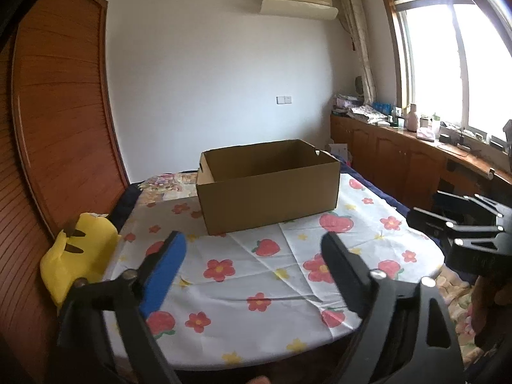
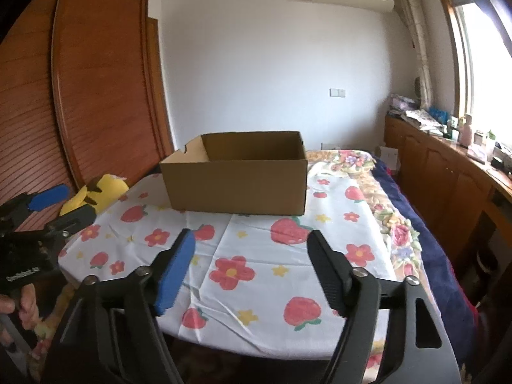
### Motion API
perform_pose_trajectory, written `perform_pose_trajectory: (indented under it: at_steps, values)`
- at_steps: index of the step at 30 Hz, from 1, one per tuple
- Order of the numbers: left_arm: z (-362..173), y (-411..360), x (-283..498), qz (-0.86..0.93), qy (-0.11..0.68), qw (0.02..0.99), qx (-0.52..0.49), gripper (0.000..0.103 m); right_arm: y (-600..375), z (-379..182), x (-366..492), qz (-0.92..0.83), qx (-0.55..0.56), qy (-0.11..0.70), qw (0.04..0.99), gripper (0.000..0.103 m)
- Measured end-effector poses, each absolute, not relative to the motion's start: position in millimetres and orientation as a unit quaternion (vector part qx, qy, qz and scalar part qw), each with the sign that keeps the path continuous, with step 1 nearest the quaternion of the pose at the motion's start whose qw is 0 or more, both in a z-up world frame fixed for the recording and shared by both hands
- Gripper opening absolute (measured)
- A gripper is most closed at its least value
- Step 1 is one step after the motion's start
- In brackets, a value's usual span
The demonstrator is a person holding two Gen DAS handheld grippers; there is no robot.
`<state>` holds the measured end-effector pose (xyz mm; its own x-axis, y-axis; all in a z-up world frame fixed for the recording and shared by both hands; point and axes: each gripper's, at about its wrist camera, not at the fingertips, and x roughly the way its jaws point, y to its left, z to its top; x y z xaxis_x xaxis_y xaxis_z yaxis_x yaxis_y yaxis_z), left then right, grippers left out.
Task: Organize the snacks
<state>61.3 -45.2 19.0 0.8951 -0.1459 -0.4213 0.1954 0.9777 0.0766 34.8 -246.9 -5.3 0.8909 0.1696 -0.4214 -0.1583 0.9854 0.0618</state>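
Two black grippers with blue-padded fingers hover low over the near edge of a table, both spread wide and holding nothing: the left gripper (image 1: 252, 252) fills the foreground of its own camera, and the right gripper (image 2: 251, 249) does the same in its view. Each also shows at the margin of the other's picture, the right one at the far right edge, the left one at the far left, gripped by a hand (image 2: 22, 304). A white tablecloth (image 1: 243, 275) printed with strawberries and red flowers covers the table. On its far side stands an open cardboard box (image 1: 268, 185), upright, its flaps gone or folded away and its inside walls bare as far as can be seen. No snack packet can be made out in either view. A yellow plush toy (image 1: 80, 256) sits just beside the table's left edge, against a wooden wardrobe (image 1: 57, 128). Behind, an air conditioner (image 1: 297, 0) hangs on the white wall, and a cluttered wooden counter (image 2: 448, 160) runs beneath a bright window (image 1: 448, 64).
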Motion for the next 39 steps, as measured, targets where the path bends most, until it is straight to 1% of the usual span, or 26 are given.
perform_pose_trajectory:
  at_steps: [2, 4, 5, 12, 14, 22, 28, 39]
  values:
    - [18.9, -41.8, 58.8, -0.086, 0.212, 0.972, 0.056, 0.095, -246.4, -7.9, 33.7, 0.085, 0.016, 0.22, 0.972, 0.087]
    - [18.7, -37.2, 57.8, -0.085, 0.212, 0.972, 0.047, 0.102, -245.2, -11.4, 34.2, 0.088, 0.015, 0.225, 0.97, 0.089]
    - [18.2, -34.2, 56.8, -0.079, 0.21, 0.974, 0.042, 0.103, -244.2, -13.5, 35.7, 0.084, 0.013, 0.229, 0.97, 0.09]
    - [10.8, -21.1, 53.3, -0.067, 0.212, 0.975, 0.015, 0.103, -237.8, -23.9, 33.7, 0.064, -0.001, 0.236, 0.97, 0.096]
    - [7.6, -18.8, 51.3, -0.066, 0.209, 0.976, 0.013, 0.103, -237.4, -25.0, 32.9, 0.058, 0.0, 0.237, 0.97, 0.103]
    - [-0.5, -17.2, 38.8, -0.032, 0.198, 0.979, 0.029, 0.103, -231.7, -29.8, 28.9, 0.057, -0.005, 0.24, 0.969, 0.103]
    - [-3.3, -11.0, 31.1, -0.026, 0.195, 0.98, 0.021, 0.103, -228.1, -34.2, 27.6, 0.056, -0.005, 0.244, 0.968, 0.103]
    - [-14.5, -5.6, 35.8, -0.021, 0.226, 0.974, 0.012, 0.103, -227.2, -35.7, 25.6, 0.051, -0.005, 0.242, 0.969, 0.103]
